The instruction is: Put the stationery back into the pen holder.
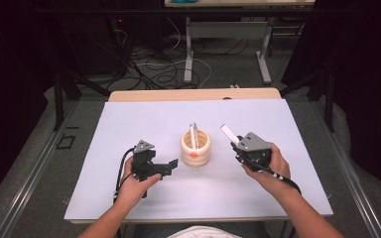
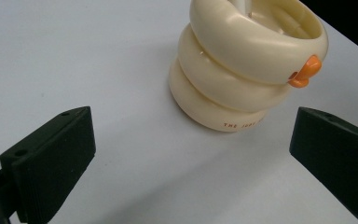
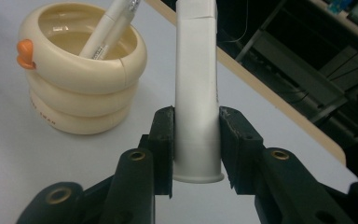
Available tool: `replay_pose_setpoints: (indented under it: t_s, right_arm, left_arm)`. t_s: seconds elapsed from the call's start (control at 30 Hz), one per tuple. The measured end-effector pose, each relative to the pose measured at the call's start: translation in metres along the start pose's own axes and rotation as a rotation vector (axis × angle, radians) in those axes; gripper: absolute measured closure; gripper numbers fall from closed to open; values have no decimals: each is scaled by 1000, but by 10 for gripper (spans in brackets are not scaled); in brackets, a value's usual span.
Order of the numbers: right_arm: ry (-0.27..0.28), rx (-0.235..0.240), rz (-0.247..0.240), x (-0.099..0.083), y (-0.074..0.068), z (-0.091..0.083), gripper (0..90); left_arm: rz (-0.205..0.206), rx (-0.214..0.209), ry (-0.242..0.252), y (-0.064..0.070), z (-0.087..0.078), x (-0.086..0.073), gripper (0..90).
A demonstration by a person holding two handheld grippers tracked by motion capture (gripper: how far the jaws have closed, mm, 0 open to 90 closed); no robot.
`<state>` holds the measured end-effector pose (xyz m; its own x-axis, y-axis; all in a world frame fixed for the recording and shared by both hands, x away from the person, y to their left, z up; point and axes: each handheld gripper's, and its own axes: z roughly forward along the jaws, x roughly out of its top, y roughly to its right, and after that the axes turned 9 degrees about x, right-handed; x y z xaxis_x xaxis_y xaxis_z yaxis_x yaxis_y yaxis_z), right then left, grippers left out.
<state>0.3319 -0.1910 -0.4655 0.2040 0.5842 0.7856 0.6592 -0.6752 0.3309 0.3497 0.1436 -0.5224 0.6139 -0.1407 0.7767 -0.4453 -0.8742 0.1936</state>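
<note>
A cream ringed cup [image 1: 195, 148] with an orange knob stands at the middle of the white table [image 1: 129, 124]. White pens [image 1: 194, 135] lean inside the cup. My right gripper [image 1: 234, 143] is to the right of the cup, shut on a white tube [image 1: 227, 133] that points up and away. In the right gripper view the tube [image 3: 196, 88] is clamped between the jaws, with the cup [image 3: 80, 70] and pens [image 3: 112, 25] to its left. My left gripper [image 1: 171, 166] lies left of the cup, open, with nothing between its jaws. The cup [image 2: 244, 60] sits just beyond my left gripper [image 2: 191, 158].
The table's wooden far edge [image 1: 193, 94] borders a floor with cables [image 1: 154, 69] and the metal legs of another desk [image 1: 264, 59]. Dark curtains hang on both sides. A person's forearms [image 1: 297, 208] come in from the near edge.
</note>
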Motion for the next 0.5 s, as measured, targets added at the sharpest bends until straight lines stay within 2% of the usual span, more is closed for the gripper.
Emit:
replay_pose_setpoints:
  t_s: [0.07,0.13,0.27,0.3,0.37,0.47,0.5]
  right_arm:
    - [1,-9,-48,2,-5,-1,673]
    - [1,-31,-124,3,-11,-2,673]
    - [15,-61,-221,4,-20,-6,672]
    - [18,-52,-240,4,-22,-7,672]
    - [26,-65,-295,4,-26,-9,672]
    - [35,-85,-404,2,-34,-11,673]
    - [36,-86,-421,1,-36,-11,672]
  left_arm:
    - [2,-2,2,0,0,0,1]
    - [8,1,3,-1,-1,1,1]
    - [10,-1,5,-2,-2,2,1]
    - [11,1,8,-2,-3,2,1]
    - [10,2,16,-2,-3,3,2]
    - [6,2,21,-3,-4,4,2]
    - [4,-1,18,-3,-5,5,2]
